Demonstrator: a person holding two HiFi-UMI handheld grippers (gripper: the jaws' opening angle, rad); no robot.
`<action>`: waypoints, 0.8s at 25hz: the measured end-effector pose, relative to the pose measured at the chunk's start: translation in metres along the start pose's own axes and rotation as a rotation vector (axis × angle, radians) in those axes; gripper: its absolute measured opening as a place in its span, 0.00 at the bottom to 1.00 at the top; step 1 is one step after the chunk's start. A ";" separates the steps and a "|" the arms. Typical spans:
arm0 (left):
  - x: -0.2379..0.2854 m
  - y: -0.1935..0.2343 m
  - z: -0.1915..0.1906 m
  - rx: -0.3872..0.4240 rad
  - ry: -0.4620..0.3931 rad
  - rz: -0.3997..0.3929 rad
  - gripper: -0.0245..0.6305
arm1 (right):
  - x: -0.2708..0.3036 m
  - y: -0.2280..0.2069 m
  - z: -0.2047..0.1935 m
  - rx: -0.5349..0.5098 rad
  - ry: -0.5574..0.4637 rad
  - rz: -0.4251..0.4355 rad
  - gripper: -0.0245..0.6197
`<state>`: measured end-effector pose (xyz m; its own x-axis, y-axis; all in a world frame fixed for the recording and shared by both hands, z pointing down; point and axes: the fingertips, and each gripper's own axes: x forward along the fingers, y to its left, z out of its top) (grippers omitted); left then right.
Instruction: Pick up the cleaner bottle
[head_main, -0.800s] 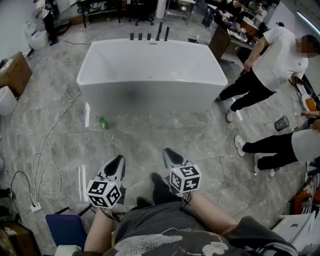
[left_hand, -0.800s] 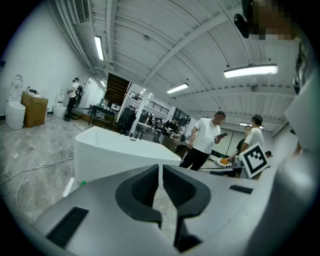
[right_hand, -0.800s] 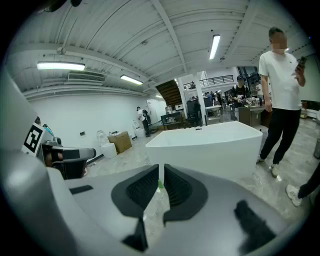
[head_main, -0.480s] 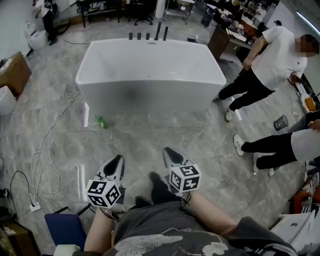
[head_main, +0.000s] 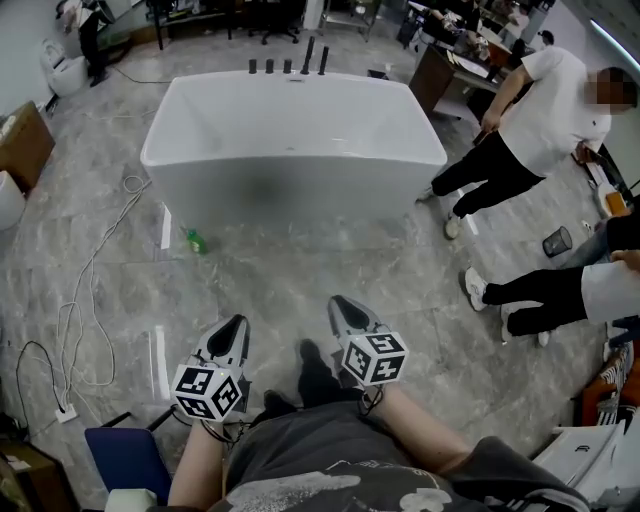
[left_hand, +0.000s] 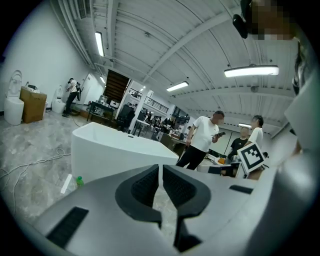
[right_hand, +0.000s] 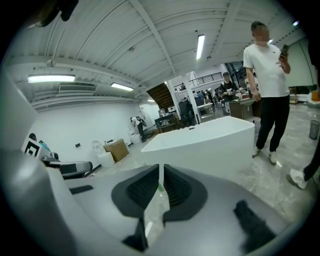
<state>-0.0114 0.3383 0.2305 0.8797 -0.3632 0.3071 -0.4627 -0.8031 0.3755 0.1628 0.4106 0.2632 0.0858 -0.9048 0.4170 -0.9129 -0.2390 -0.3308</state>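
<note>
**Bottle ahead and to the left, left hand nearer**

Since the earlier frames the bathtub (head_main: 290, 185) and the small bottle at its foot had slid a little leftward in the head view, and the tub had grown slightly. Both tools kept their places low in the picture.

The left hand-held gripper (head_main: 236, 325) had its jaws pressed together to a thin slit, with nothing between them. The right hand-held gripper (head_main: 340, 303) was closed the same way and held nothing. A speck of green in its slit was probably the distant bottle.

The cleaner bottle (head_main: 193, 240), clear with a green cap, sat on the floor (head_main: 300, 280) just beside the tub's front wall, near its left corner. It was well apart from both tools. It lay straight ahead of the left hand-held gripper and slightly to its left, and across the body from the right one, so the left hand looked the nearer.

In the left gripper view the bottle (left_hand: 78, 181) seemed upright, though it was too small to be sure.
</note>
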 end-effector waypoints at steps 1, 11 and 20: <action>0.000 0.004 0.000 -0.002 0.002 0.009 0.09 | 0.005 -0.002 0.002 0.013 -0.002 0.002 0.10; 0.037 0.058 0.031 -0.044 -0.029 0.190 0.09 | 0.082 -0.033 0.043 0.016 0.020 0.074 0.10; 0.088 0.077 0.054 -0.064 -0.037 0.307 0.09 | 0.137 -0.073 0.061 0.013 0.093 0.180 0.10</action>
<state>0.0357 0.2190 0.2396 0.7010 -0.6018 0.3826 -0.7119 -0.6226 0.3250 0.2653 0.2822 0.2934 -0.1160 -0.8972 0.4261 -0.9049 -0.0813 -0.4177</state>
